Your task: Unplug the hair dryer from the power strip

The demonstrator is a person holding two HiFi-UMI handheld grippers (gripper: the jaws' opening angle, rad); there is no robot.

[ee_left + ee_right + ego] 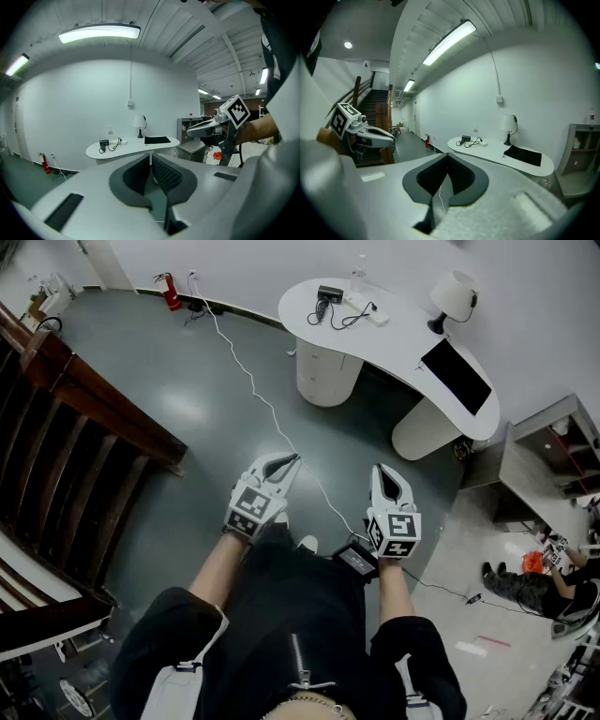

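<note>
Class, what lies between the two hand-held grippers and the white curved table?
The head view shows dark grey floor, bare except for a thin white cable, between the left hand-held gripper, the right hand-held gripper and the white curved table.

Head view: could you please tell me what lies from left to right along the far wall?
Red fire extinguisher → black hair dryer → white power strip → white table lamp.

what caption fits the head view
Left gripper and right gripper, both shut and empty, held out toward the far white desk
</note>
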